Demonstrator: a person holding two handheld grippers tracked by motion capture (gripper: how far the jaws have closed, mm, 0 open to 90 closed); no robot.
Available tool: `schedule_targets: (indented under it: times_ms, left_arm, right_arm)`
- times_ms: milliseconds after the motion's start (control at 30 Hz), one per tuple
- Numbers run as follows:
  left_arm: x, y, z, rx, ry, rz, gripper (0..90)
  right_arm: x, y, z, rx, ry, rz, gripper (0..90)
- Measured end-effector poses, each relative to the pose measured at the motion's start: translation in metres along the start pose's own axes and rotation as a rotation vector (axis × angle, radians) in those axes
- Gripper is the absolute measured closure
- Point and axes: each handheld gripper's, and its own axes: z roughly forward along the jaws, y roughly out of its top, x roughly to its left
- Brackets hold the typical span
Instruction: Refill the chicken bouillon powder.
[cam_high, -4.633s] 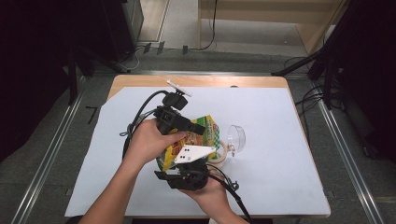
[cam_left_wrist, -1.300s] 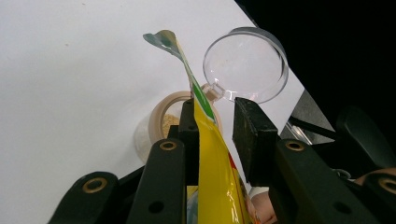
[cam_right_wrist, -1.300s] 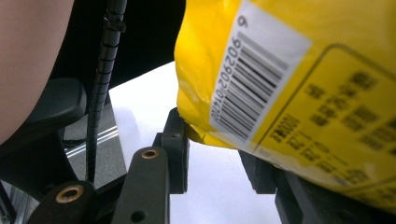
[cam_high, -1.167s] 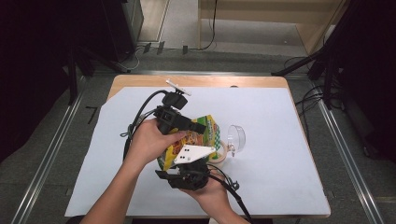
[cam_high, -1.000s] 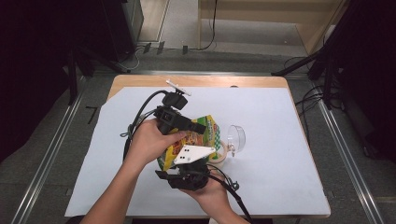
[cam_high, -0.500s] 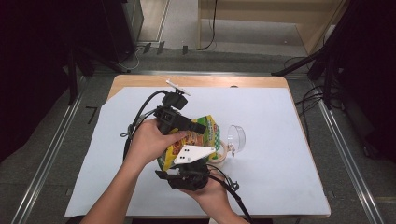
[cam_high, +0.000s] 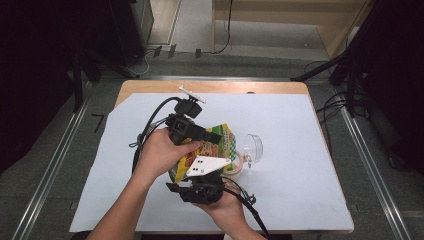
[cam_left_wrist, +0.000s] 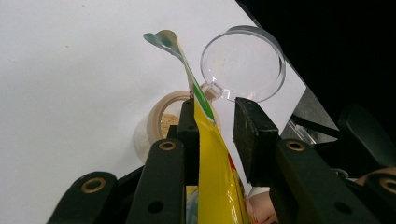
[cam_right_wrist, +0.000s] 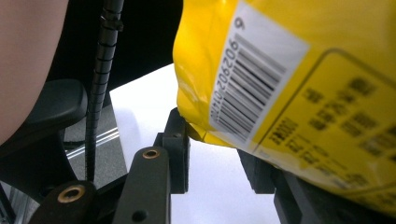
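- Yellow foil pouch (cam_high: 216, 146) with green trim sits tilted above the middle of the white sheet (cam_high: 300, 150) that covers the wooden table (cam_high: 150, 86), caught between both grippers.
- Left gripper (cam_left_wrist: 215, 122) stands at the pouch's upper part; in the left gripper view the pouch's edge runs up between the jaws, flat against the left pad, while a gap shows to the right pad. The jaws stand narrow, and I cannot tell whether they truly pinch the foil.
- Left hand (cam_high: 162, 150) wraps that gripper's body in the high view.
- Right gripper (cam_right_wrist: 219, 154) is at the pouch's lower end; in the right gripper view the barcode side of the pouch hangs over the jaws, its bottom corner dipping between them. The jaws are narrow, but the pouch hides the right pad, so a firm grip cannot be told.
- Right hand (cam_high: 225, 206) holds that gripper near the table's near edge.
- Small beige jar (cam_left_wrist: 161, 122) stands on the sheet just beneath the pouch's open tip, with pale grainy powder inside.
- Clear round lid (cam_left_wrist: 243, 63) lies just beside the jar, touching its rim.
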Motion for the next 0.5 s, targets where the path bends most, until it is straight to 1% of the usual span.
schedule_targets:
  times_ms: [233,400,500]
  left_arm:
    - [-0.0044,0.0,-0.0002,-0.001,0.001,0.011,72.9]
    - [-0.0059,-0.0002,0.0005,-0.002,0.002,0.007,73.0]
    - [-0.0075,-0.0003,0.0014,0.002,0.004,0.016,73.0]
  right_arm:
    - [-0.0016,-0.0015,0.0005,-0.003,0.004,0.001,68.5]
    - [-0.0034,-0.0022,0.0011,0.0,-0.003,-0.004,68.8]
    - [-0.0043,-0.0033,0.0018,0.004,-0.004,0.005,69.2]
